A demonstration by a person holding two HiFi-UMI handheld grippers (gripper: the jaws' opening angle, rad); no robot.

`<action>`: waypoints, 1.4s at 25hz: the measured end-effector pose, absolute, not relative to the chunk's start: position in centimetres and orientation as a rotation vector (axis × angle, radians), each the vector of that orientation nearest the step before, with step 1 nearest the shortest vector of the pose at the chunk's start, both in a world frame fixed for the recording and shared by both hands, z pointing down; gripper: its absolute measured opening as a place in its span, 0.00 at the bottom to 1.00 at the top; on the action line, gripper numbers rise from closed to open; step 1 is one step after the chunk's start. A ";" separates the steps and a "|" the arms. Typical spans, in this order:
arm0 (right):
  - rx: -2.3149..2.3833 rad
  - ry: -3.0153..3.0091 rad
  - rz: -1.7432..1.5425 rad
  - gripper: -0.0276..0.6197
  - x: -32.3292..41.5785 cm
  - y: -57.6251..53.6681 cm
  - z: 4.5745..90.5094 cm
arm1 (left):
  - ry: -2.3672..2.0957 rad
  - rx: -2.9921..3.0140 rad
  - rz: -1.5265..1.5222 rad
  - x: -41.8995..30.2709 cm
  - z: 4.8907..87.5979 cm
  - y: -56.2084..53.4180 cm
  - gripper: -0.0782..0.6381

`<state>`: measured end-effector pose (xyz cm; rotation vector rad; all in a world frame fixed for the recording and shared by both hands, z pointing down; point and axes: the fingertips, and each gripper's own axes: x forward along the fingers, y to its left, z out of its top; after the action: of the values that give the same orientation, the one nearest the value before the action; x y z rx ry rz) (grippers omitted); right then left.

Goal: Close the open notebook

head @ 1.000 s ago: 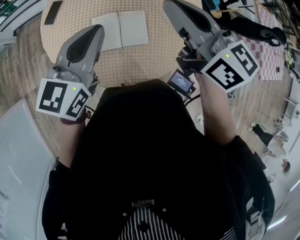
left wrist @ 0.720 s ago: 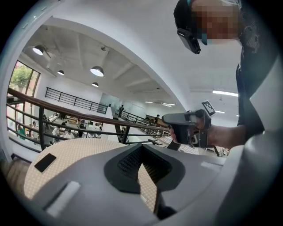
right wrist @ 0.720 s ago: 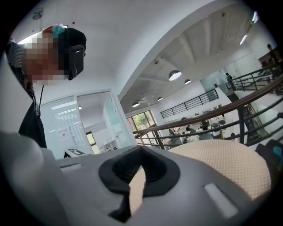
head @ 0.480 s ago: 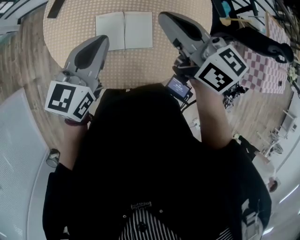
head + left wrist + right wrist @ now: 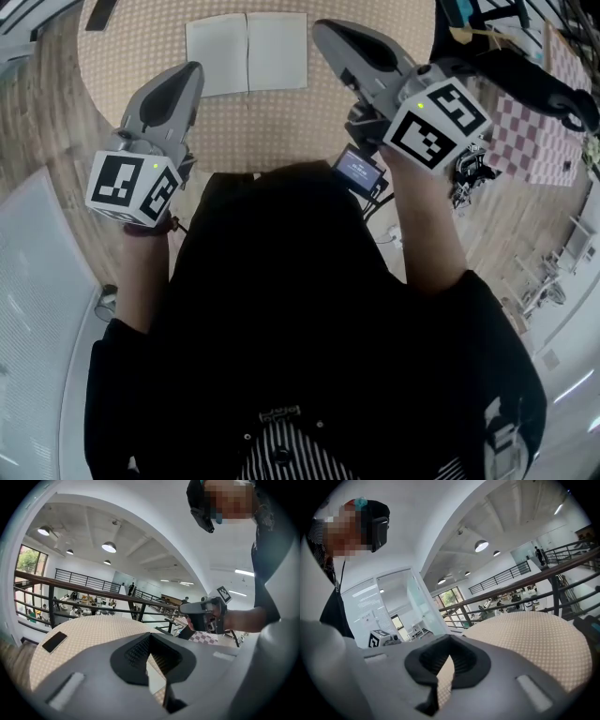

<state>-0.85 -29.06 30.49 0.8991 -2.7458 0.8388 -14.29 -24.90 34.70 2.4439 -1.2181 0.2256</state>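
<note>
On the far side of the round table (image 5: 281, 122) lay one open notebook (image 5: 247, 52), both pages flat and facing up. We counted one dark phone (image 5: 99, 13) at the table's far left edge, and two grippers at the near edge. The left gripper (image 5: 192, 70) was near and left of the notebook, and the right gripper (image 5: 323, 33) just beside its right page; neither touched it.

Only the head view showed us the notebook whole. The left gripper view showed the phone (image 5: 54, 641) lying on the dotted top, and the right gripper in its hand (image 5: 206, 616). The right gripper view showed bare table (image 5: 534, 639) only.

Each claw had its jaws together with nothing between them, the left (image 5: 151, 639) and the right (image 5: 449, 639) alike.
</note>
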 end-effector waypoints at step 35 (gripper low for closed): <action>0.967 -2.293 1.152 0.05 4.1 -30.7 53.4 | -1.071 2.239 0.650 -12.2 54.4 -26.4 0.11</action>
<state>4.06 -30.74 53.41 0.9668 -2.2930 1.1524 -12.23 -26.40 54.37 2.2388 -1.0709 0.6495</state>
